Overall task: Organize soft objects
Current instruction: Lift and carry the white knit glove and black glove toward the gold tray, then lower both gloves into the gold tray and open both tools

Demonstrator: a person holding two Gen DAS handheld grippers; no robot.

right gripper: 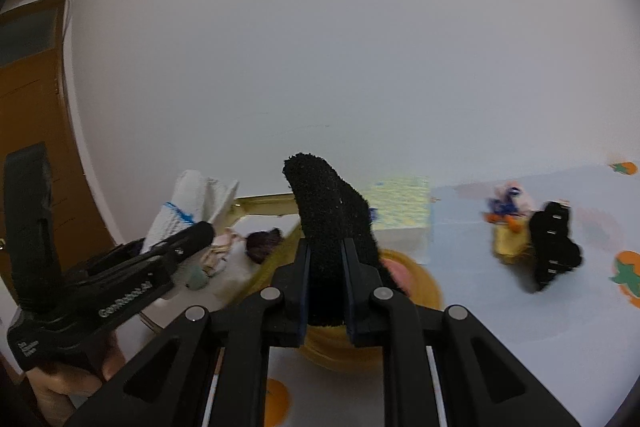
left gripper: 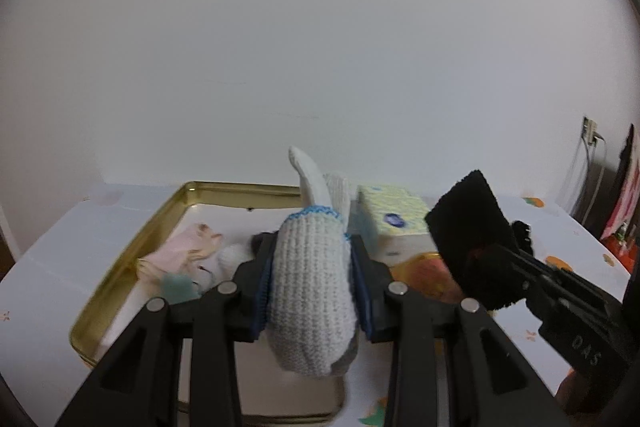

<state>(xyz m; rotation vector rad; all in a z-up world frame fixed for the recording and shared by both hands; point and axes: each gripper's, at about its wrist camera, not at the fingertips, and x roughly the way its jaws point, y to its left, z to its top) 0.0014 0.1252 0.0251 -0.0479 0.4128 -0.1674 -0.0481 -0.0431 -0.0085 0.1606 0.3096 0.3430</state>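
white tablecloth (right gripper: pixel 520 339) w/ orange prints, plain wall (left gripper: pixel 320 47), wood door (right gripper: pixel 32 75)

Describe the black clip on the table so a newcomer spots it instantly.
Start at the yellow tissue box by the gold tin, then look right across the tablecloth. Beside a small plush toy lies the black hair clip: hard, glossy, toothed, unlike the soft items.

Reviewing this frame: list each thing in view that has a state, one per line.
left gripper: shut on white knit glove, held up
right gripper: shut on black cloth, held up
gold tin: open, holds small soft items
tissue pack: resting on table
black hair claw: lying on table
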